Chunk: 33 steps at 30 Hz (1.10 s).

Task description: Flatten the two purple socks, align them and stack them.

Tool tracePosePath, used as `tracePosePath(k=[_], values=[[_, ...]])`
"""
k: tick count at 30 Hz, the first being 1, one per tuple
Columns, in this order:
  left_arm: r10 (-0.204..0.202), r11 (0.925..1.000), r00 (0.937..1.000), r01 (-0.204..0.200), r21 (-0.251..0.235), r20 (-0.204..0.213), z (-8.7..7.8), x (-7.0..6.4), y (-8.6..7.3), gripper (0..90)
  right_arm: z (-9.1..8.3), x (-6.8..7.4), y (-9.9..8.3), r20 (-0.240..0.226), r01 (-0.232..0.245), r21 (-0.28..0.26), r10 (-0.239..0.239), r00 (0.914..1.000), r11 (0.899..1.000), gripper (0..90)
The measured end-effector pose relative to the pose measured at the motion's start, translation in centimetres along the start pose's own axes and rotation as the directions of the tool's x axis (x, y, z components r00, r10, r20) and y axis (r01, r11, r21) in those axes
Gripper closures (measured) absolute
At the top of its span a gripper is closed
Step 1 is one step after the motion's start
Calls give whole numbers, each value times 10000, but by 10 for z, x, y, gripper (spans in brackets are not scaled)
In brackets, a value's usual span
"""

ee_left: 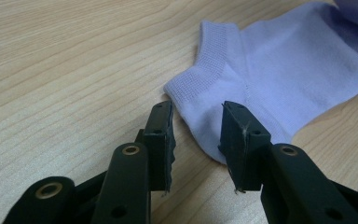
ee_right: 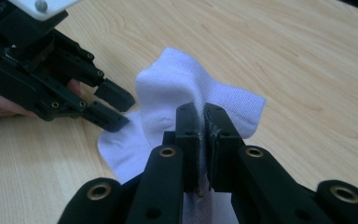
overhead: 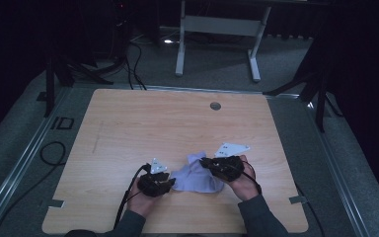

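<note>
My right gripper (ee_right: 200, 109) has its jaws pressed together on a fold of the sock (ee_right: 186, 88), pinching the fabric so that it bunches and rises in a hump just beyond the tips. In the high view that gripper (overhead: 205, 161) sits at the sock's (overhead: 197, 174) far right corner, with my hand (overhead: 244, 185) behind it.

My left gripper (ee_left: 196, 125) has its jaws apart, with the near edge of the sock (ee_left: 279, 79) lying between the two pads. The fabric reaches into the gap, but I cannot tell whether either pad touches it. In the high view this gripper (overhead: 170, 182) meets the sock's left edge, and in the right gripper view I see it (ee_right: 116, 107) at the left, its tips resting at the cloth's edge.

The sock lies in the near middle of the table (overhead: 143, 123), between the two grippers. It is a short ankle sock, pale lilac, with a ribbed cuff band that curves around the opening in the left gripper view. There it lies mostly flat, with a fold rising at the far right. In the right gripper view it looks nearly white, and the knit texture shows clearly where the fabric is lifted.
</note>
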<state>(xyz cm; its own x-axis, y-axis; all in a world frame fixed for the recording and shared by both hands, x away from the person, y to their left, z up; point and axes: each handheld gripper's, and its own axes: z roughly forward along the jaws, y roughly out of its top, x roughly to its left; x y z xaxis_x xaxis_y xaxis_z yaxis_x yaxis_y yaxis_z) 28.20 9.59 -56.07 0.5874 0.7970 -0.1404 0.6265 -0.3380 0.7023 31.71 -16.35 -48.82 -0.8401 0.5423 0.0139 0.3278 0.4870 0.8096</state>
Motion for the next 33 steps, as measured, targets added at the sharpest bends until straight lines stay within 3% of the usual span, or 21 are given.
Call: tracePosePath(k=[7, 11, 16, 20, 24, 27, 33], values=[[249, 9997, 9992, -249, 3, -298, 0, -2, 0, 688, 9, 5, -7, -220, -72, 128, 75, 9997, 9999, 847], [345, 9994, 9991, -345, 36, -226, 1, -2, 0, 794, 14, 8, -10, -374, -89, 165, 95, 9993, 9998, 847], [379, 9992, 9991, -377, 107, -197, 1, -2, 0, 838, 22, 11, -15, -524, -59, 346, 77, 9986, 9994, 847], [224, 9997, 9994, -221, 82, -274, 0, -1, 0, 833, 30, 13, -19, -651, -20, 511, 53, 9979, 9987, 847], [64, 9999, 9998, -66, -94, -198, -3, 0, 0, 755, 36, 15, -22, -732, -1, 653, 49, 9973, 9979, 847], [67, 9987, 9998, -57, -516, 199, -12, 0, 3, 722, 39, 17, -23, -759, -7, 656, 56, 9971, 9978, 848], [426, 9965, 9964, -371, -755, 733, -19, -7, 8, 681, 42, 17, -24, -685, -24, 693, 72, 9976, 9976, 848]])
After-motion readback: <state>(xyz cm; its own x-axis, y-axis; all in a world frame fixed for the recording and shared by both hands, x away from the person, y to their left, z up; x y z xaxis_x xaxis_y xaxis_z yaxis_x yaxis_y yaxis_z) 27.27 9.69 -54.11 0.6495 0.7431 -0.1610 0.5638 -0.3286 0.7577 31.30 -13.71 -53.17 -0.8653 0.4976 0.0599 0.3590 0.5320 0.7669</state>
